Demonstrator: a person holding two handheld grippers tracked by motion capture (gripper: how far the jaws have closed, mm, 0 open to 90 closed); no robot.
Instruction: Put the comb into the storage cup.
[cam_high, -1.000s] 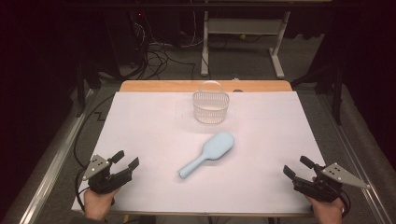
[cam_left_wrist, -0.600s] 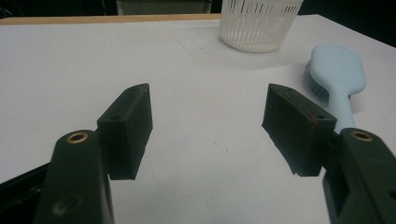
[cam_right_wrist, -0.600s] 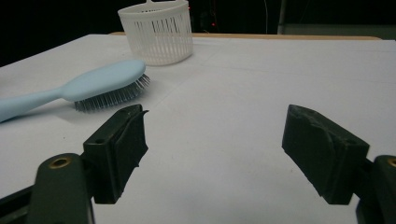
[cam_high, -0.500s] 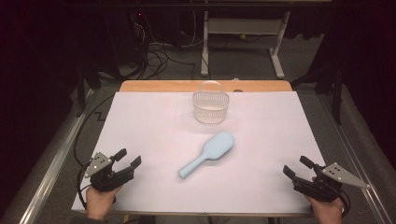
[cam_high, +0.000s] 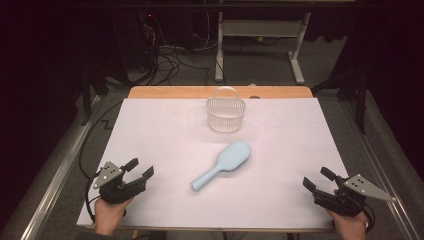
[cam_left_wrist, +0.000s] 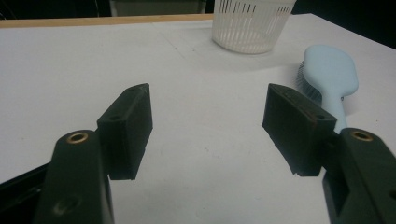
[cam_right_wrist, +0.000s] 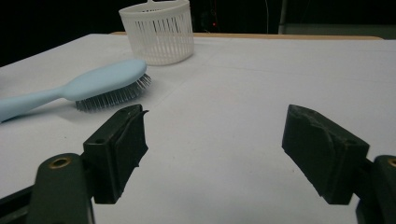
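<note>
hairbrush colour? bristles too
Pale blue hairbrush, back and handle alike; its bristles are dark grey, facing the table. Clearest in the right gripper view.

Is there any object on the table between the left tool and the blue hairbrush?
No. Between the open left tool and the hairbrush lies bare white table. The basket stands farther back, off that path.

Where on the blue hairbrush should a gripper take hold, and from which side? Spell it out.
Probably the handle of the hairbrush: it is narrow, bare and points toward the table's near edge. It lies bristles down, so come from above with the jaws across the handle. The open left gripper looks slightly nearer that end than the right gripper.
</note>
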